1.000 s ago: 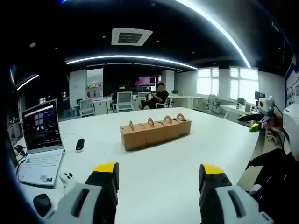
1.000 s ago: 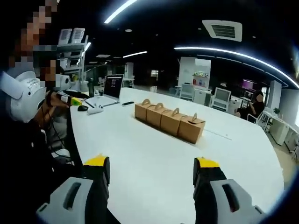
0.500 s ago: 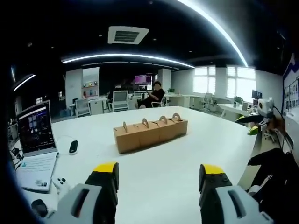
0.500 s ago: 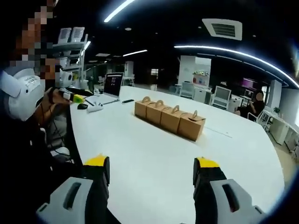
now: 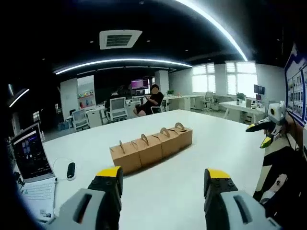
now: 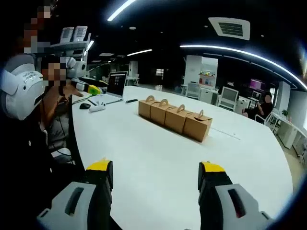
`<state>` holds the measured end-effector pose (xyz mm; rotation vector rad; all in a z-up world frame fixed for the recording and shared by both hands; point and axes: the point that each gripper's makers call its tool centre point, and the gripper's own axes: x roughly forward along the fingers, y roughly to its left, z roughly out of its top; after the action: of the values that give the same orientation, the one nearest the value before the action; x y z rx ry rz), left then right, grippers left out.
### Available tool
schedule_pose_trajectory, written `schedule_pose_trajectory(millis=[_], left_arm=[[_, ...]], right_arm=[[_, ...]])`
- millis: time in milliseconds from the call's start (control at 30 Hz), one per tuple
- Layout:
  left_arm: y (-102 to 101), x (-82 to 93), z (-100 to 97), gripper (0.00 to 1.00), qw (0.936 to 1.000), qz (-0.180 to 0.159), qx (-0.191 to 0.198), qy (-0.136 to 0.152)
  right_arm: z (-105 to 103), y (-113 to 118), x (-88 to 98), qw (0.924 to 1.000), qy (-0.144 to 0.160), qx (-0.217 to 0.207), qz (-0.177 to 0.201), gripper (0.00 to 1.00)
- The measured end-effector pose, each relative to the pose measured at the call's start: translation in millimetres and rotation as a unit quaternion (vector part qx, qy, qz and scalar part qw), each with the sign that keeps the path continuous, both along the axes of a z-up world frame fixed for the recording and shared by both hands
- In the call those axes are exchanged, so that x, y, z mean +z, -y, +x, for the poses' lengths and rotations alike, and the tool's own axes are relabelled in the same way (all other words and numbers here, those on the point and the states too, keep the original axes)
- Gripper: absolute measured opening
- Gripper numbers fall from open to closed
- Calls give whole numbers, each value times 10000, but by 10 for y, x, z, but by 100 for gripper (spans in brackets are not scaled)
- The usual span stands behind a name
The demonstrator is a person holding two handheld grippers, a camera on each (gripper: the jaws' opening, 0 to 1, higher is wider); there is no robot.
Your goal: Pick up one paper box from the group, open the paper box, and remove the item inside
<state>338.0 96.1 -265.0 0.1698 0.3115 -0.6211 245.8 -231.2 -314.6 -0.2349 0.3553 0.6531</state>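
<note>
Over the last second the left gripper (image 5: 162, 179) has swung so the row of paper boxes (image 5: 151, 146) sits ahead between its wide, empty fingers (image 5: 109, 173), nearer than before: approach underway. The right gripper (image 6: 157, 173) holds level, fingers wide and empty, boxes well ahead on the desk (image 6: 158, 148).

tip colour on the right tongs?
Yellow tips on the right tongs, over black; clearest in the right gripper view.
</note>
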Motion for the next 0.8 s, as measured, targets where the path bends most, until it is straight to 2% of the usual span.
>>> schedule_pose_trajectory(millis=[200,433,633,800], left_arm=[[131,36,14,69,9998,37,-181,-84],[27,74,-20,69,9993,345,-120,-119],[-57,134,-111,69,9995,305,32,-108],[-111,95,-226,69,9992,362,66,-122]], right_arm=[[15,-4,111,10000,22,57,-47,72],[118,-13,362,9996,-48,262,-132,72],[354,100,371,9990,-206,336,-209,72],[549,202,353,9988,-288,304,-257,72]])
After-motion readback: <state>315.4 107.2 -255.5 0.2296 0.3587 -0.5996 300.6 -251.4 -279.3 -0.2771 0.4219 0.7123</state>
